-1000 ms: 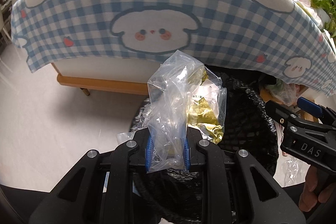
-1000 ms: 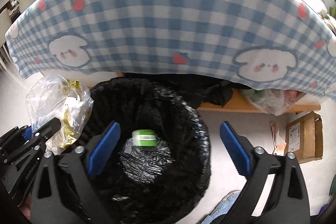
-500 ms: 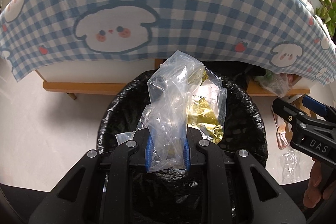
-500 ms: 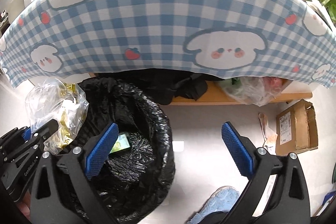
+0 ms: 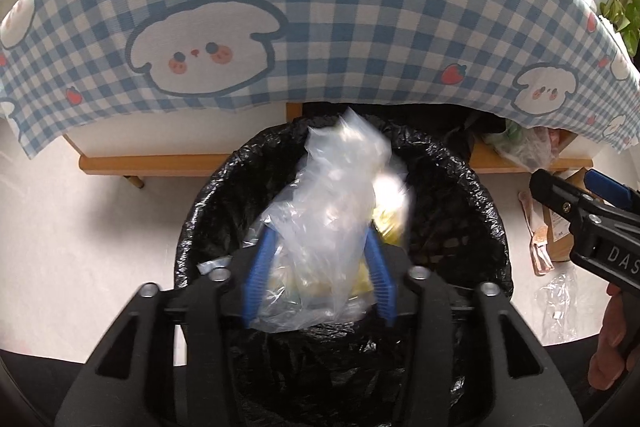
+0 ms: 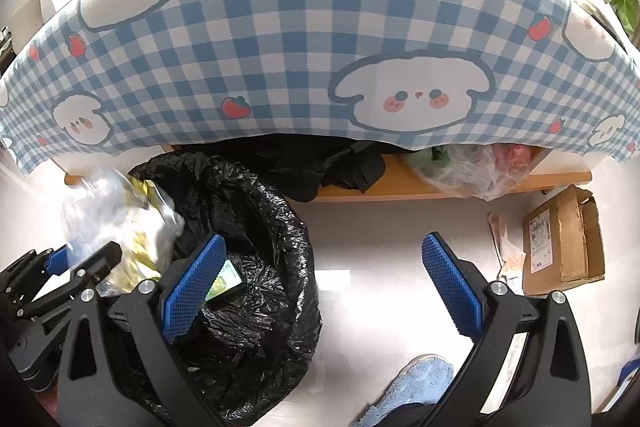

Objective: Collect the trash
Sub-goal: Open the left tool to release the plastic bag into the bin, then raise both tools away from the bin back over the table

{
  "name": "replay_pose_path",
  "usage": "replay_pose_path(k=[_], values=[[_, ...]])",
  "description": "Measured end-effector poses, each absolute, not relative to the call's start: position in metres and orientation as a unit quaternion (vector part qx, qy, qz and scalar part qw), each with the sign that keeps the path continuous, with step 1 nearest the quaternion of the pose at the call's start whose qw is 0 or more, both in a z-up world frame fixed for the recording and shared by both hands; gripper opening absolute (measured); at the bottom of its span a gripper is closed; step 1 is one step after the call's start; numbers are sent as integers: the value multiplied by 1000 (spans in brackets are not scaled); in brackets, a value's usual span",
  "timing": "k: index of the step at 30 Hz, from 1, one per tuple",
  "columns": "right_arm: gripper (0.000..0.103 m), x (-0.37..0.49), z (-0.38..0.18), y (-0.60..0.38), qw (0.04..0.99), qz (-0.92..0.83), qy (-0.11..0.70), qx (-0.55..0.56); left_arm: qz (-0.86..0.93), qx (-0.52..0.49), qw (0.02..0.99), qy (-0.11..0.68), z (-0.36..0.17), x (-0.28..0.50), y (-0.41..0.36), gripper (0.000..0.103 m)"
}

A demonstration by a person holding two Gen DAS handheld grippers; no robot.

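1. Left gripper (image 5: 320,275), jaws opening, has a blurred clear plastic bag (image 5: 336,211) between its pads, over the black-lined trash bin (image 5: 472,211) at frame centre.
2. Right gripper (image 6: 320,287) gapes wide, empty, bin at its lower left.
3. Checked tablecloth (image 6: 304,39) hides the tabletop.

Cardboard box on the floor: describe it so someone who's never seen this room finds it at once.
Start at the blue checked tablecloth hanging over the table, then drop to the pale floor at the right end of the wooden shelf under it. The cardboard box sits there, right of the bin: the only brown, stiff thing, flaps open, with a white printed label, among soft plastic bags.
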State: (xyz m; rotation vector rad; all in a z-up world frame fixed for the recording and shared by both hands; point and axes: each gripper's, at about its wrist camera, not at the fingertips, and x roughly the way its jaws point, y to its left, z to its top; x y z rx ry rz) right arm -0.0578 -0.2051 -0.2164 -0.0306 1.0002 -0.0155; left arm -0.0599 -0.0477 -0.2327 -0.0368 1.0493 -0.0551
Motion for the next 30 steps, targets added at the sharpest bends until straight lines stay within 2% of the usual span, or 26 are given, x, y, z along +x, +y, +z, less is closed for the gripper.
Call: replay_pose_path(k=[6, 10, 18, 30], values=[[95, -59, -211, -197, 879, -2, 476, -16, -24, -15, 869, 493, -223, -65, -34, 64], [95, -62, -206, -192, 881, 1, 473, -18, -16, -18, 875, 484, -211, -69, -25, 78], [95, -66, -180, -184, 891, 11, 453, -20, -5, -25, 887, 461, -181, -73, -10, 96], [95, -70, -138, -175, 908, 13, 418, -28, -8, -17, 891, 453, -145, -74, -4, 97]])
